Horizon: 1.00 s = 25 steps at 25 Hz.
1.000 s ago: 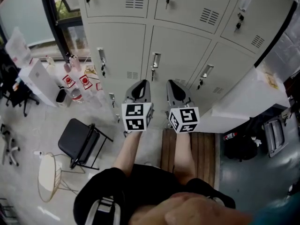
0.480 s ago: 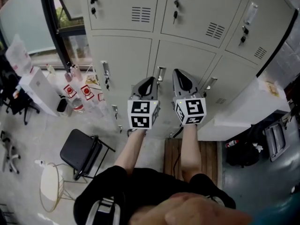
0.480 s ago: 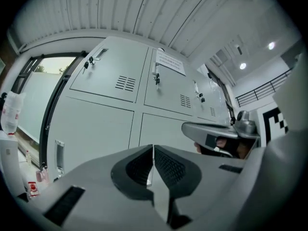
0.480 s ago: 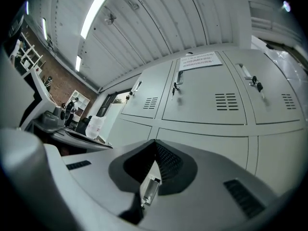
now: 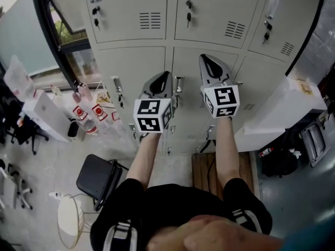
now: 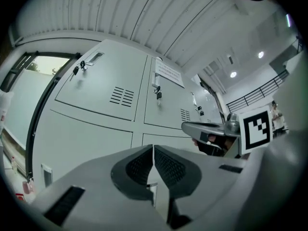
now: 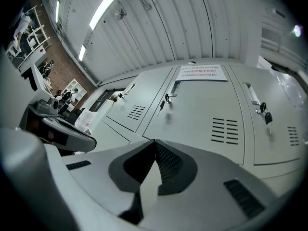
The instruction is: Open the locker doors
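- The lockers (image 5: 131,61) stand straight ahead of the person. They are a bank of pale grey painted sheet metal, smooth and flat-faced. Every door in view is shut, so none is opened yet.
- Each door (image 5: 125,14) is a plain rectangle with a small block of louvre slots. A hard pull could swing one into the other gripper, since the two hang close together.
- The left gripper (image 6: 153,148) and right gripper (image 7: 155,142) are both clenched on nothing, with their ribbed dark pads touching. Jaws closed like this would likely skid off a handle rather than hook it.
- The handle (image 5: 179,83) is a slim, upright, shiny metal pull that offers little purchase.
- Keys (image 5: 189,17) dangle from the locks, and a knock may dislodge one.
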Motion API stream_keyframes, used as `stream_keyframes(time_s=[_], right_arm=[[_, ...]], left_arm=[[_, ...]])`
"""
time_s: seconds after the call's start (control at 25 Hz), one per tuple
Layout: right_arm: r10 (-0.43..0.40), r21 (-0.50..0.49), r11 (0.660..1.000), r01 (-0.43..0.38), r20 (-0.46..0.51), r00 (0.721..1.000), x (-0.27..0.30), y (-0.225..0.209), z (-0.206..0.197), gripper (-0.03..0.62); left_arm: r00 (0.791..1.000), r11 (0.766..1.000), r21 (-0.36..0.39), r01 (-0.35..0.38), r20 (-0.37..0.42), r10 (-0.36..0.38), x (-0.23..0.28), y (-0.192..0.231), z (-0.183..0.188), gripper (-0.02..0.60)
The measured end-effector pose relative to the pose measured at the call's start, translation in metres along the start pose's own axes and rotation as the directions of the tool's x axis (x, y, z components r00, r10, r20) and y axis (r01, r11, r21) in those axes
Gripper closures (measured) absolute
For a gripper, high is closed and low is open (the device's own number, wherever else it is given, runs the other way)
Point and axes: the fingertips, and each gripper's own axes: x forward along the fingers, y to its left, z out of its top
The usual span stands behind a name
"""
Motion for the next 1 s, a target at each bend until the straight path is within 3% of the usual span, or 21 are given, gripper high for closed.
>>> stream_keyframes(time_s=[0.16,0.4,0.8,0.88,1.0], right_arm=[[0.019,-0.035,0.999,-0.017,0.054,0.998,0.011,-0.006,0.025,0.577],[0.031,-0.120,0.993,-0.024,0.056,0.998,0.034,-0.013,0.044,0.577],[0.022,-0.229,0.973,0.003,0.106,0.994,0.060,-0.029,0.083,0.577],[0.033,-0.215,0.977,-0.006,0.125,0.992,0.064,-0.031,0.092,0.577],[0.045,-0.116,0.993,-0.026,0.166,0.985,0.068,-0.040,0.103,0.568]], left_arm=[[0.999,1.000,0.024,0.018,0.027,-0.019,0.006,0.002,0.020,0.571],[0.993,0.996,0.055,0.069,0.097,-0.074,0.007,-0.009,0.052,0.571],[0.992,0.996,0.043,0.072,0.101,-0.076,0.002,-0.004,0.049,0.571],[0.991,0.997,0.034,0.074,0.106,-0.077,0.000,-0.002,0.047,0.571],[0.991,0.997,0.026,0.073,0.109,-0.076,-0.002,-0.001,0.045,0.571]])
